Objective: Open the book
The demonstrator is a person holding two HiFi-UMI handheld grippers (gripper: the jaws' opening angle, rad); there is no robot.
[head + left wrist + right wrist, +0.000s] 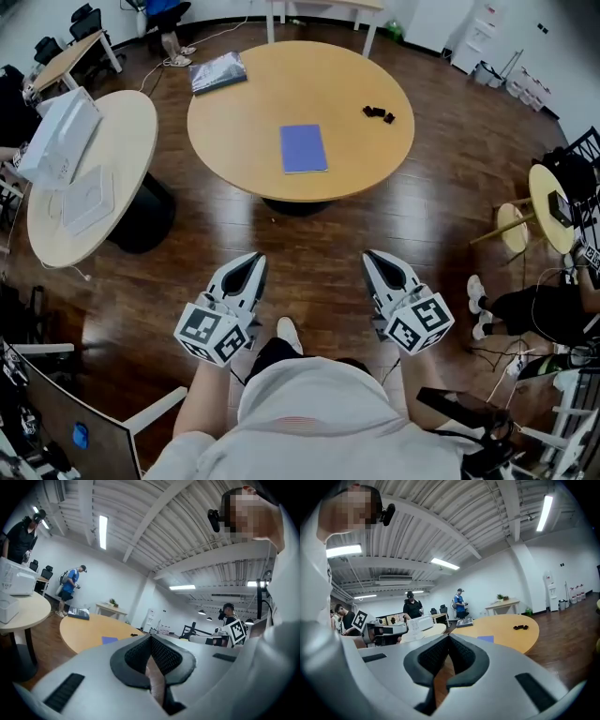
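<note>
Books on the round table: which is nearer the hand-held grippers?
The blue book, midway across the round table; the grey book lies at its far edge.

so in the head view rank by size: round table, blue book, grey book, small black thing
1. round table
2. blue book and grey book, too alike to rank
3. small black thing

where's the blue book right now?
Head view: the blue book lies closed near the middle of the round table, with small black items to its right.
</note>
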